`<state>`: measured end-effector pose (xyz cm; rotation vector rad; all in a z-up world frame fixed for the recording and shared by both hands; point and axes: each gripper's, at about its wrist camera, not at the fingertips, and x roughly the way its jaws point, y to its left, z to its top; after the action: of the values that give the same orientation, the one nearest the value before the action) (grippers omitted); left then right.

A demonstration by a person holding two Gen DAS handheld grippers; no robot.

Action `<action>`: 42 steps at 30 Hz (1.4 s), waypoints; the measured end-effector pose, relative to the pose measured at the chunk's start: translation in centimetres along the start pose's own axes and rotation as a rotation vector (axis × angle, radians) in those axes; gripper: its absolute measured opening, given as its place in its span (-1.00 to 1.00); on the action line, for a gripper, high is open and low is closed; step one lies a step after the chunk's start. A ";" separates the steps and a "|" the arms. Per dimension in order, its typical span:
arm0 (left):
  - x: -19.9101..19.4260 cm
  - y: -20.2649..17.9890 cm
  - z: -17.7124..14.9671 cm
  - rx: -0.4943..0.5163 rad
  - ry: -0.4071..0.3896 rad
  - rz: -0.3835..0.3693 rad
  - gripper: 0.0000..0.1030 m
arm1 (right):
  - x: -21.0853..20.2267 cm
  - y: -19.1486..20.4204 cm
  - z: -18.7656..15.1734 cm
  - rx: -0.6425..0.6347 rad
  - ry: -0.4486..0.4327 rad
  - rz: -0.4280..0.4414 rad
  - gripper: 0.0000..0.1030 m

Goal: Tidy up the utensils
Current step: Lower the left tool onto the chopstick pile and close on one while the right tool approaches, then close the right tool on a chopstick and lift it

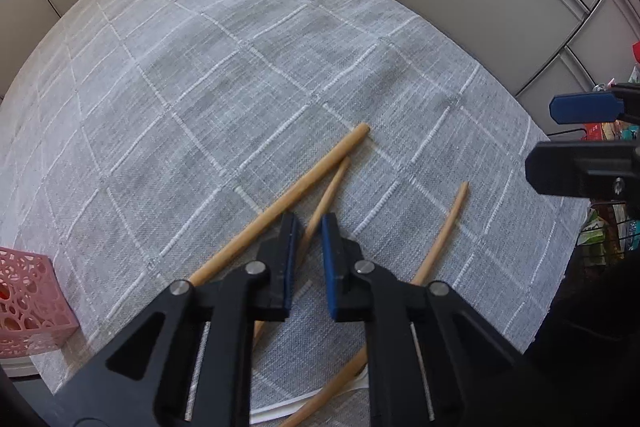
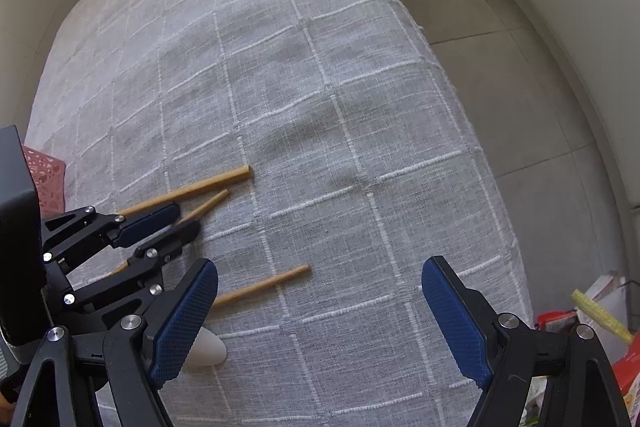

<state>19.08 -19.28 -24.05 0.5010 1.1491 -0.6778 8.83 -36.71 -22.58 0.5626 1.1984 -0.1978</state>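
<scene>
- Grey checked cloth with raised white lines covers the whole surface, slightly rumpled; pale wall panels stand behind it and tiled floor shows along the right of the right wrist view.
- Three slim wooden sticks lie loose on the cloth: the thickest wooden stick and a thinner wooden stick cross near the middle, and a lone curved-looking wooden stick lies apart at lower right.
- Left claw is partly open, its blue pads straddling the thinner stick; I cannot tell if they touch it.
- Right claw is spread wide and holds nothing.
- These sticks look light, stiff and smooth, so I judge they may roll or pivot; a mid-shaft hold seems safest.
- Pink perforated basket sits at the lower left of the left wrist view, probably the place for them.
- A small white rounded object lies beside the right claw's left finger.
- Cloth ahead is open; the surface's edge drops off close on the right.
</scene>
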 end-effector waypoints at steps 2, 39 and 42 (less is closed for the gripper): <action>0.0 0.1 0.3 -0.008 -0.010 0.001 -0.82 | 0.2 -0.1 0.0 0.009 0.008 0.005 0.70; -12.2 7.9 -6.9 -0.218 -0.264 0.054 -0.87 | 7.6 7.2 0.8 0.114 0.082 -0.005 -0.78; -12.9 8.0 -7.2 -0.219 -0.274 0.065 -0.87 | 8.2 7.9 1.1 0.130 0.085 0.056 -0.89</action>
<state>16.82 -5.84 -14.25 0.2496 0.9304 -0.5382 16.11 -29.36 -27.39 0.7238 1.2565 -0.2065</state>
